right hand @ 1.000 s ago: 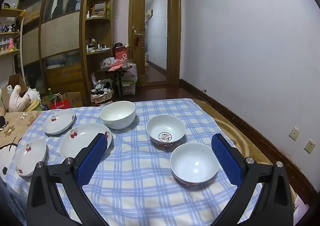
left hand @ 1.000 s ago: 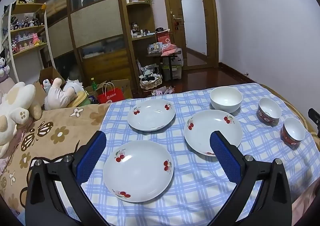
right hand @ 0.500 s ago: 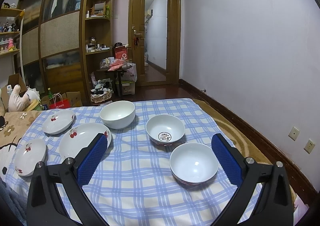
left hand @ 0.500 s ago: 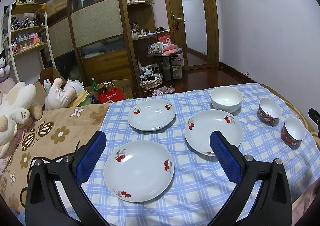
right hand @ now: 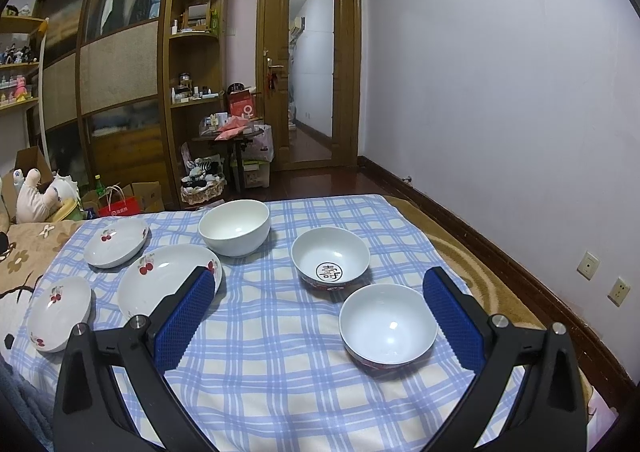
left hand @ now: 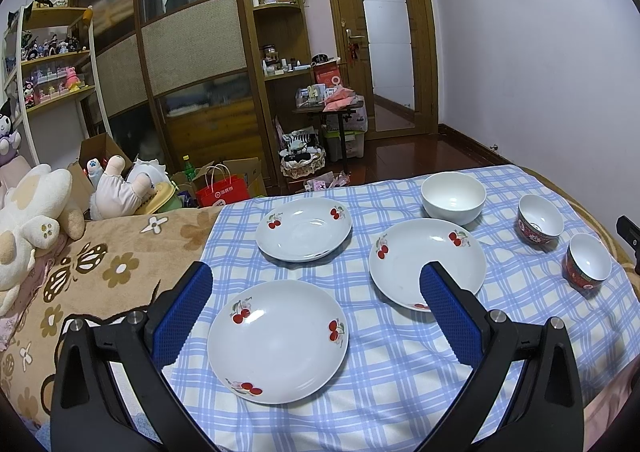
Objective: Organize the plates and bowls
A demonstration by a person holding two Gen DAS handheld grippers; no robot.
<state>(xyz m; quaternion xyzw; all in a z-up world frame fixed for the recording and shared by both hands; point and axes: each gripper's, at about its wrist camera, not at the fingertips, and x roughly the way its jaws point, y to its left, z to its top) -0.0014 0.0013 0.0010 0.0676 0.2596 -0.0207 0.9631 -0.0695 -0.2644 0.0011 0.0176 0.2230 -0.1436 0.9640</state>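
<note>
The left gripper (left hand: 316,288) stands wide open with nothing between its blue pads (left hand: 182,316), held above the blue checked cloth (left hand: 384,376) at the bottom of its frame. Just below the gap, at lower centre, lies the nearest cherry plate (left hand: 278,340), empty. A second cherry plate (left hand: 304,229) sits above it at mid-frame, also empty, and a larger cherry plate (left hand: 427,262) lies to the right, its near rim partly hidden by the right pad. Beyond that one, toward the upper right, stands a plain white bowl (left hand: 453,198), empty, and at the far right edge two small red-patterned bowls (left hand: 540,219) sit apart from each other, both empty. The right gripper (right hand: 318,290) is likewise spread wide and grips nothing. Its right pad stands just beside a white-lined bowl (right hand: 388,324) at lower right, empty. Above it, at centre, is a bowl with a round black character mark (right hand: 330,258) in its bottom. Further up and left sits the same plain white bowl, and the three plates run along the left side of the frame. All dishes rest separately on the cloth; none are stacked.
</note>
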